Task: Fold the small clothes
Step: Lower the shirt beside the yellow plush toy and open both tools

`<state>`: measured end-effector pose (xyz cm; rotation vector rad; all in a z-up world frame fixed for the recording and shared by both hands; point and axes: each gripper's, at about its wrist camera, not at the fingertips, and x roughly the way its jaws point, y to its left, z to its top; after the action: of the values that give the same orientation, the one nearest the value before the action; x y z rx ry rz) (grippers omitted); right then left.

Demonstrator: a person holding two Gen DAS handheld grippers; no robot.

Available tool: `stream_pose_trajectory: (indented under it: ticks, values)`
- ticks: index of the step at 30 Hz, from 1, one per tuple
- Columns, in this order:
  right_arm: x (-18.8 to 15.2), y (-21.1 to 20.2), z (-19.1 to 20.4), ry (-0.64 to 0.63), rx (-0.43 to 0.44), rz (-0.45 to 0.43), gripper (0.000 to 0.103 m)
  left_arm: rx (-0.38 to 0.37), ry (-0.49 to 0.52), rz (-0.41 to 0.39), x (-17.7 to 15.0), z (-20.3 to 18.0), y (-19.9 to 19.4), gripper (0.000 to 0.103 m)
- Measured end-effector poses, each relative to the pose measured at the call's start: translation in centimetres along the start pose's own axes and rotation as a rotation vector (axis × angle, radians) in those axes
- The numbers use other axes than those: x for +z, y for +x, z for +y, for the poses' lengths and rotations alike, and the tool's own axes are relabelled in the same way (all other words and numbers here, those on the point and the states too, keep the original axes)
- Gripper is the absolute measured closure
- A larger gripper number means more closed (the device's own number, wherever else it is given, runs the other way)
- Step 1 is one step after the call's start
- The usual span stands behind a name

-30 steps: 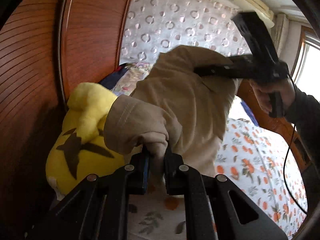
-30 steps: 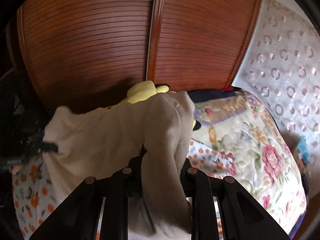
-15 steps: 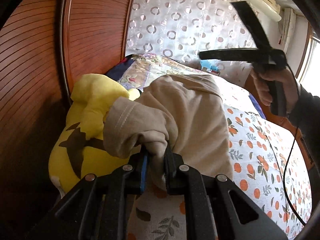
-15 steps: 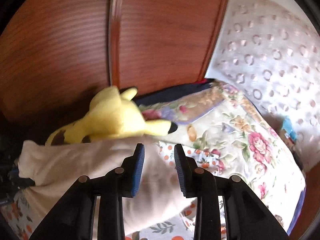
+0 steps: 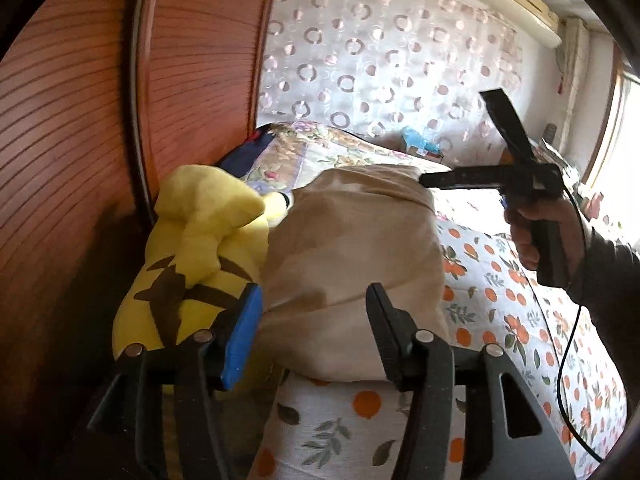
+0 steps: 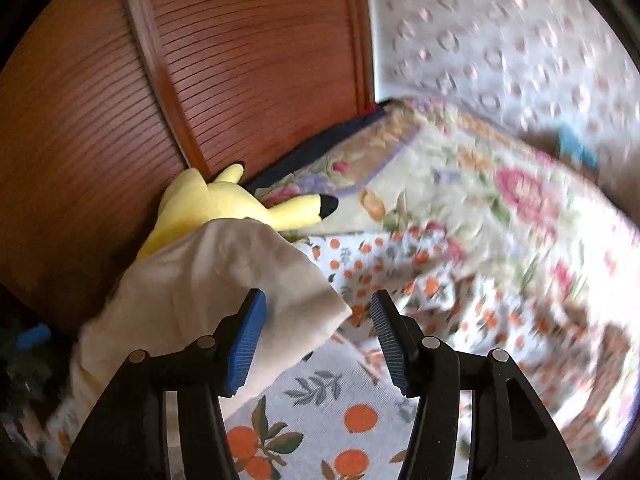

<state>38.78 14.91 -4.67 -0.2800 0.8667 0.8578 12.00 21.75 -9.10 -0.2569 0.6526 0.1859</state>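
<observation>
A beige garment (image 5: 352, 248) lies in a folded heap on the orange-print bed sheet (image 5: 500, 312), leaning against a yellow plush toy (image 5: 192, 248). My left gripper (image 5: 314, 320) has its jaws opening. The garment's near edge lies between them, but the pads do not press on it. My right gripper (image 6: 318, 320) hovers over the garment's (image 6: 208, 280) far corner. Its jaws are opening too, with only cloth and sheet below the gap. In the left wrist view a hand (image 5: 536, 232) holds that gripper above the bed at the right.
A wooden slatted headboard (image 5: 80, 140) rises at the left, right behind the plush toy (image 6: 224, 208). A floral quilt (image 6: 480, 200) is bunched at the far end of the bed. A patterned curtain (image 5: 380, 60) hangs behind it. A black cable (image 5: 572, 340) trails from the hand.
Both grippers were shut on the raised garment and have let go. It has dropped onto the bed in a heap. The right gripper rolled and sank towards the sheet.
</observation>
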Motion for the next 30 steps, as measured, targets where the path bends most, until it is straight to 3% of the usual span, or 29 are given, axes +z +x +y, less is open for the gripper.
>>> stream_pose_trajectory:
  ticks: [4,6,8,11,15,17,20,26,30]
  values:
    - [-0.2,0.4,-1.9,0.1,0.073,0.014,0.047,-0.015,0.055,0.064,-0.3,-1.4,1.8,0.048]
    - [-0.7,0.1,-3.1,0.143,0.126,0.017,0.061,-0.019,0.077,0.093,-0.5,-1.8,2.4,0.048]
    - [-0.8,-0.2,-4.0,0.135,0.164,0.009,0.098,-0.016,0.095,0.121,-0.7,-2.1,3.0,0.048]
    - [-0.4,-0.2,-4.4,0.094,0.142,-0.047,0.099,-0.008,0.11,0.16,-0.9,-2.1,3.6,0.048]
    - [0.4,0.1,-4.7,0.073,0.037,-0.1,0.099,-0.004,0.113,0.163,-0.8,-2.3,3.6,0.048]
    - [0.7,-0.2,-4.8,0.072,-0.065,-0.131,0.099,0.0,0.114,0.161,-1.0,-2.3,3.6,0.048]
    - [0.7,-0.5,-5.9,0.096,-0.065,-0.122,0.097,-0.001,0.113,0.151,-0.9,-2.4,3.4,0.048]
    - [-2.1,-4.9,-4.6,0.0,-0.111,-0.167,0.095,-0.006,0.134,0.098,-0.7,-3.9,1.5,0.048]
    - [-5.7,-9.6,-2.9,-0.037,-0.137,-0.203,0.09,-0.028,0.162,0.059,-0.3,-5.8,-0.4,0.048]
